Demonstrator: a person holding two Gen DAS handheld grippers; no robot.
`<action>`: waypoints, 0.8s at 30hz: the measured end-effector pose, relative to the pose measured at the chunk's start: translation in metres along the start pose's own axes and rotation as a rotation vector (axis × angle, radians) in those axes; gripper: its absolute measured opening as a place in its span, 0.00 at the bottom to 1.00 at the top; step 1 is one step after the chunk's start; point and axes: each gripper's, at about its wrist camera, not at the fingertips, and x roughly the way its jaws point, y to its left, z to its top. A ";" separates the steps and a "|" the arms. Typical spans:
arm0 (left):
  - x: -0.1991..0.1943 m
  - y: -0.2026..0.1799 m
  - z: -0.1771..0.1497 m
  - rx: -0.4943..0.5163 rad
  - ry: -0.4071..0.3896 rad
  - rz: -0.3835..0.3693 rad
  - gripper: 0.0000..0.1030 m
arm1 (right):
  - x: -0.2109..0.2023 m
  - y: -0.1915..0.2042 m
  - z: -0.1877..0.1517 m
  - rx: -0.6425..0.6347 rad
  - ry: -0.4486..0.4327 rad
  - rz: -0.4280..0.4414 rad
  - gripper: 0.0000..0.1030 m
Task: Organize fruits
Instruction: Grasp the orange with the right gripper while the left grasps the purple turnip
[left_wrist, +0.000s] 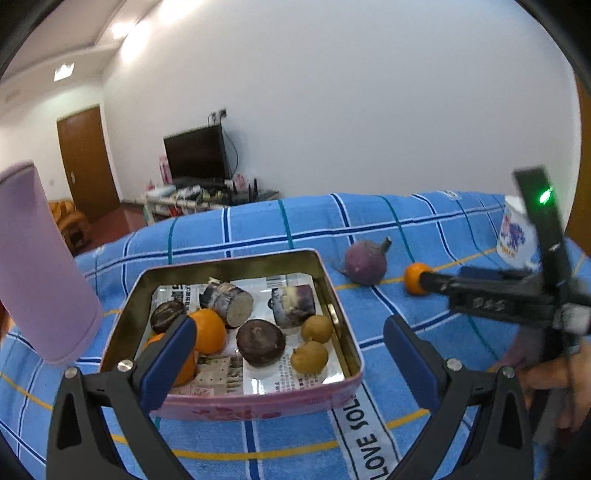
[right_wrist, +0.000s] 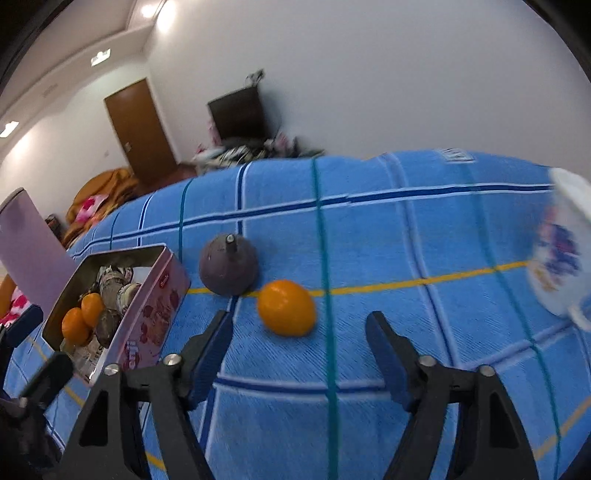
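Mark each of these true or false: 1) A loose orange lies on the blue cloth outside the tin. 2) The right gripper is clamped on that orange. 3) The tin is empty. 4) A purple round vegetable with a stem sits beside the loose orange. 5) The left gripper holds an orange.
1) True: the loose orange lies on the blue cloth, outside the tin.
2) False: the right gripper is open, and the orange lies just ahead of its fingertips, not pressed by them.
3) False: the tin holds oranges, dark round pieces and two small brown fruits.
4) True: the purple vegetable sits just beside the orange.
5) False: the left gripper is open above the tin, holding nothing.
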 end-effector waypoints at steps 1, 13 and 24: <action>0.002 0.002 0.005 -0.014 0.009 -0.006 1.00 | 0.006 0.002 0.003 -0.016 0.013 0.008 0.62; 0.034 -0.047 0.058 0.049 0.014 0.027 1.00 | 0.017 -0.017 0.004 -0.020 0.082 0.037 0.39; 0.116 -0.128 0.060 0.042 0.141 0.251 0.90 | -0.057 -0.085 -0.015 0.133 -0.102 -0.035 0.40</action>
